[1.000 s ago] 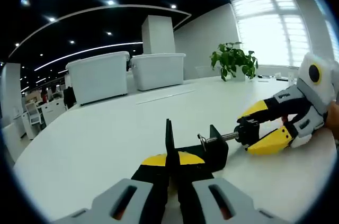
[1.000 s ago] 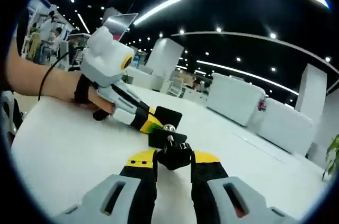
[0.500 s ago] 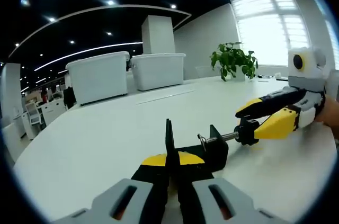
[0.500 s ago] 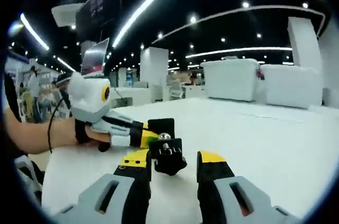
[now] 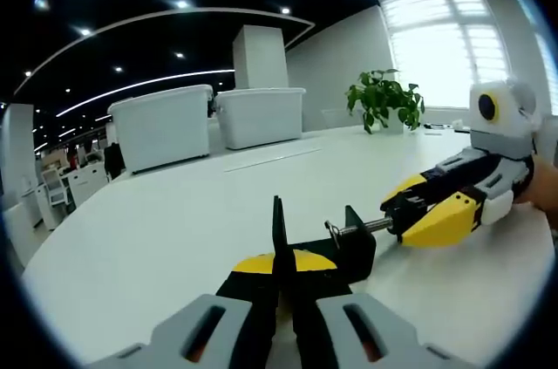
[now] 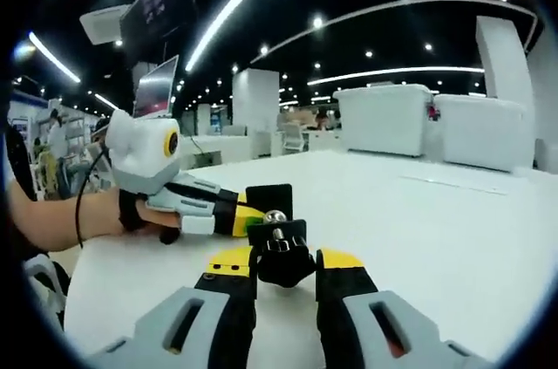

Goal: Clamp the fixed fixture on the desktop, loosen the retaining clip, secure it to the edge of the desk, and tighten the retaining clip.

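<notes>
While the clamp [image 5: 324,245] lies out on the white desk [image 5: 174,229], well away from any edge, the first step is judged done and the second under way. In the left gripper view the left gripper [image 5: 281,292] is closed on the clamp's upright black plate, pinning it at the near middle of the desk. The screw [image 5: 359,228] runs out to the right, and its black knob [image 5: 403,209] is gripped between the yellow jaws of the right gripper [image 5: 417,212]. In the right gripper view the knob [image 6: 282,263] is seen pinched between the near jaws, with the clamp body just beyond it. How far the screw is backed off cannot be told. Carrying the clamp to the desk edge and tightening it are judged still to be done.
</notes>
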A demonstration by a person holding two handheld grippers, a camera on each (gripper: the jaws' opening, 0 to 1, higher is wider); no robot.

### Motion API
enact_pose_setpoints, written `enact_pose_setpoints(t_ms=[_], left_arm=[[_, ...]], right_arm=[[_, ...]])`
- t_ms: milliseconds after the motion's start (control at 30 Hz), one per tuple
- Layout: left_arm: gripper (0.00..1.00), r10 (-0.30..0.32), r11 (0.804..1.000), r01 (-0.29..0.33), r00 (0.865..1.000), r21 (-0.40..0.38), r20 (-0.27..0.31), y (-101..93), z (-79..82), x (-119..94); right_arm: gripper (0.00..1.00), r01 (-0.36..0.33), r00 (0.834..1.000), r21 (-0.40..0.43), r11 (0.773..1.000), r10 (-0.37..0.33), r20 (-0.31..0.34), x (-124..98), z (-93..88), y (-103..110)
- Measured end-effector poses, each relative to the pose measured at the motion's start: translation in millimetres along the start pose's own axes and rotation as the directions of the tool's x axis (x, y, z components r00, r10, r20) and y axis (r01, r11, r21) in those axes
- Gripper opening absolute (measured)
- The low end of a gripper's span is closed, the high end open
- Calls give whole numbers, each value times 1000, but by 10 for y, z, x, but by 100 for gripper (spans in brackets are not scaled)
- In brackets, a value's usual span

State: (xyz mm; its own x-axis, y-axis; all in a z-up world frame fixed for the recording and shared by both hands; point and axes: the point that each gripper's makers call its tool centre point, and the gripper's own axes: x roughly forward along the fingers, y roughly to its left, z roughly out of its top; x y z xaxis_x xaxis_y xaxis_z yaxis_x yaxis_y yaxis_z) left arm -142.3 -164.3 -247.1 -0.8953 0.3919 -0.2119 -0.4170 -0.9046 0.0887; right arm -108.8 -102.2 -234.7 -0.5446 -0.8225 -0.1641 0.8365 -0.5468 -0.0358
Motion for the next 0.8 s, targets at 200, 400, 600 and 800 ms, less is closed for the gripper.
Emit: enact_pose_setpoints(t_ms=[200, 400, 600, 800], left_arm=[[6, 0, 1000, 0, 1000, -1, -1, 76, 17, 84], [6, 1, 1000, -1, 1000, 1, 1, 74, 28, 74], [6, 1, 1000, -1, 1000, 1, 1, 74, 18, 80], [6, 2, 1000, -2, 1000, -1, 1, 57, 16, 37]], right_arm=[[25, 14, 1000, -87, 996, -12, 18, -13, 17, 44], [25, 48, 999, -259, 965, -40, 35, -30, 26, 115], [25, 58, 998, -327, 943, -50, 31, 4, 25, 79], [25, 49, 999, -301, 952, -46, 14, 36, 9, 15]])
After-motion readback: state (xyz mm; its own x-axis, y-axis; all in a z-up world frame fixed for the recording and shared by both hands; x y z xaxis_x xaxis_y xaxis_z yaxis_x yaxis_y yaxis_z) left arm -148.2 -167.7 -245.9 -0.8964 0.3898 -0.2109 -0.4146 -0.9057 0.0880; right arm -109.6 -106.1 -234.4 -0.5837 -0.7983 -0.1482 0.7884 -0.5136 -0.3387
